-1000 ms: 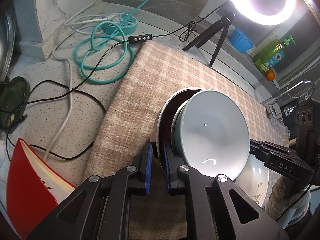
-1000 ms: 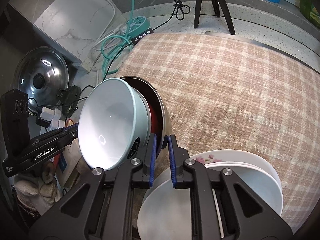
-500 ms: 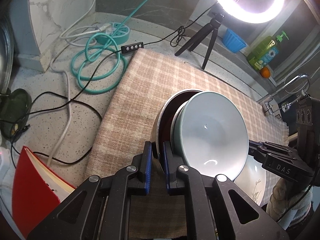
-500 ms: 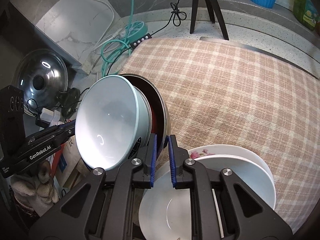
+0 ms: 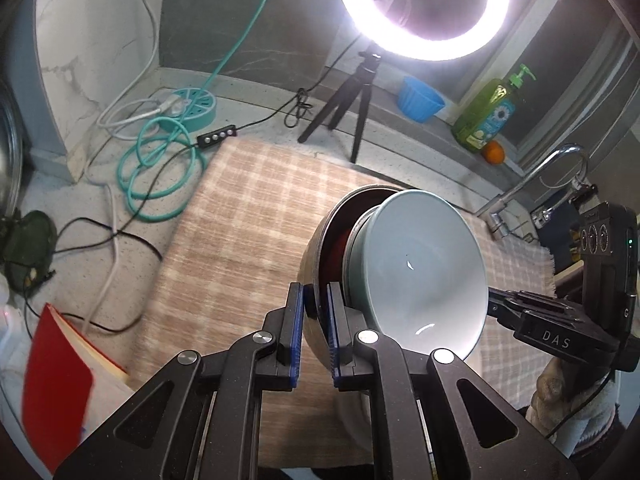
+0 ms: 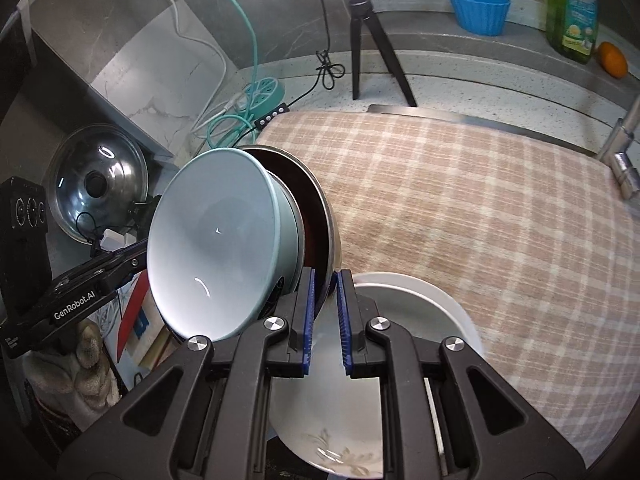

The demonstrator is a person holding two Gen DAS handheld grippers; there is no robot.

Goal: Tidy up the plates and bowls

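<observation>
A steel bowl [image 5: 316,252] hangs tilted above the checked cloth [image 5: 240,216], with a pale blue-green bowl [image 5: 420,272] nested in it and a dark red surface showing between them. My left gripper [image 5: 314,308] is shut on the steel rim at one side. Opposite it, my right gripper [image 6: 324,300] is shut on the same steel bowl [image 6: 326,216], beside the pale bowl [image 6: 216,248]. Each view shows the other gripper reaching in from the far side: the left gripper [image 6: 136,258] and the right gripper [image 5: 496,302]. A stack of white plates [image 6: 404,392] lies on the cloth [image 6: 480,208] below.
A ring light [image 5: 424,12] on a black tripod [image 5: 352,96] stands behind the cloth. A teal cable coil [image 5: 160,168] and power strip lie at the back left. The ledge holds a blue cup [image 6: 478,10], soap bottle [image 6: 572,12] and orange [image 6: 612,60]. Faucet [image 6: 624,152] right; pot lid [image 6: 96,184] and red book [image 5: 56,384] left.
Both grippers have risen together with the nested bowls, which now hang higher over the cloth and plates. More of the back wall and ring light shows.
</observation>
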